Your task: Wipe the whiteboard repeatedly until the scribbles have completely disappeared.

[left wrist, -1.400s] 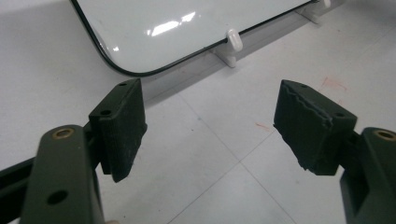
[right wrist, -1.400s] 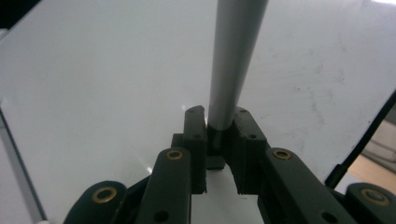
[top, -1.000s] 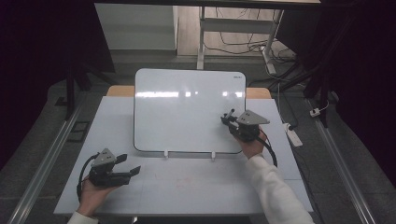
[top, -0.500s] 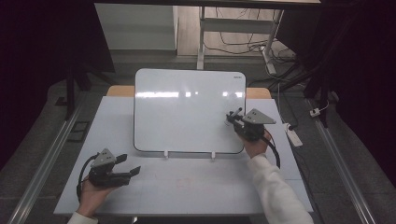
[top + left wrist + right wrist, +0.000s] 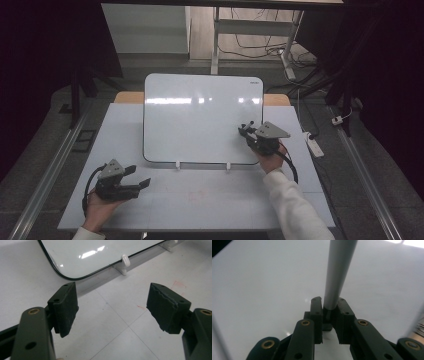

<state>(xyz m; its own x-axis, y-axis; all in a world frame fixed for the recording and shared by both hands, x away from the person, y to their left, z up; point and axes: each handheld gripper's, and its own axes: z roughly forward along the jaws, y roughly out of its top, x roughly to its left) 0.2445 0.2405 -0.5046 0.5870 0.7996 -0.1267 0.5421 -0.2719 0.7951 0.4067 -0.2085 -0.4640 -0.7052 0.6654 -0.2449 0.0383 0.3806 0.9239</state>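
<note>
A whiteboard (image 5: 200, 120) stands tilted on white feet (image 5: 178, 165) at the back of the white table (image 5: 210, 200). My right gripper (image 5: 248, 132) is at the board's lower right part, shut on a grey pen (image 5: 338, 272). In the right gripper view the pen runs from the jaws (image 5: 329, 303) up toward the board surface (image 5: 262, 277); its tip is out of frame. My left gripper (image 5: 141, 176) rests near the table's front left, open with nothing between its jaws. In the left gripper view (image 5: 112, 305) the board's lower corner (image 5: 87, 252) and a foot (image 5: 124, 261) lie ahead.
A power strip (image 5: 314, 145) lies on the floor to the right of the table. A metal rail (image 5: 50, 170) runs along the left side. Desk legs and cables (image 5: 250, 45) stand behind the board. Faint red marks (image 5: 178, 285) show on the tabletop.
My right gripper with the pen has shifted slightly right and down along the board. The left gripper has stayed where it was.
</note>
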